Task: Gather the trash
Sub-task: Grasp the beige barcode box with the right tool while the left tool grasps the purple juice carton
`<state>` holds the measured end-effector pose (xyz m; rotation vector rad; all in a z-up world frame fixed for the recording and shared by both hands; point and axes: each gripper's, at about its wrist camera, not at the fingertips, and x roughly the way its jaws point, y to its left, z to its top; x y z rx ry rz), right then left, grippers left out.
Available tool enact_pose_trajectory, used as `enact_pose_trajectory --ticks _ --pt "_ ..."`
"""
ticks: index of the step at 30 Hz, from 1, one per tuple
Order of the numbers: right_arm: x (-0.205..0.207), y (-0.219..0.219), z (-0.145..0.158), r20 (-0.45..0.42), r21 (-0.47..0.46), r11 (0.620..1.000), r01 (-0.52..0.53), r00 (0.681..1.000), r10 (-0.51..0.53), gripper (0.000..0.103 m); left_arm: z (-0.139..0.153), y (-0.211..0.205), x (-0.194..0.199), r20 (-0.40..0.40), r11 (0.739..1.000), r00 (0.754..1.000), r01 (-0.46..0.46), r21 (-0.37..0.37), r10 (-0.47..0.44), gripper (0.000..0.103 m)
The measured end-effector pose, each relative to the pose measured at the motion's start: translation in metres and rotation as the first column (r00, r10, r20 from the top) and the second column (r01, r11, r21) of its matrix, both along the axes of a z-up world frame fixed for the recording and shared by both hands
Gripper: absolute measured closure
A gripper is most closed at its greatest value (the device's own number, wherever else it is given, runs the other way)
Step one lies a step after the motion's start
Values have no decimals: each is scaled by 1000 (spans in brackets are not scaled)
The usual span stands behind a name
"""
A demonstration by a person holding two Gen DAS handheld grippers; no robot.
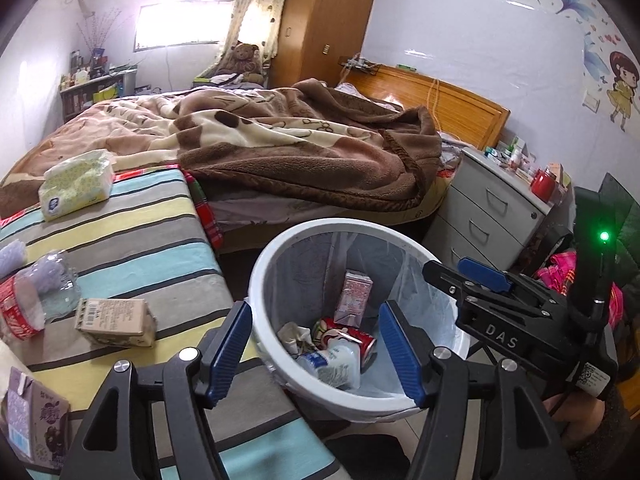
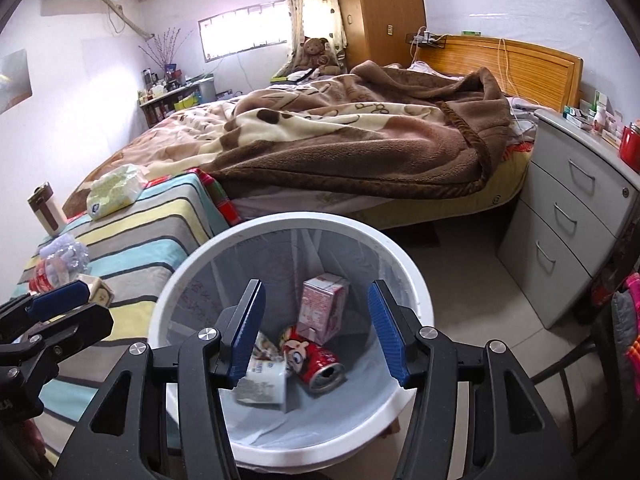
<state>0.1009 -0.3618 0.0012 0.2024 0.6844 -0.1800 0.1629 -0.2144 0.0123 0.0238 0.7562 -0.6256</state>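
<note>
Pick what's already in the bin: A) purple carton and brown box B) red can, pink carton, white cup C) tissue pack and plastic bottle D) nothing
B: the bin holds a red can, a pink carton and a white cup; the tissue pack, bottle, brown box and purple carton lie on the striped cover.

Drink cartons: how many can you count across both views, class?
3: pink carton inside the bin; brown carton and purple carton on the striped cover. More may be hidden under the bin's trash.
</note>
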Motion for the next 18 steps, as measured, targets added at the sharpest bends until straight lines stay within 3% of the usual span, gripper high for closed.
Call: enact_pose_trajectory --ticks 18 --pt "6 50 14 56 1 994 -108 993 107 48 19 75 -21 67 992 990 -124 -1 124 37"
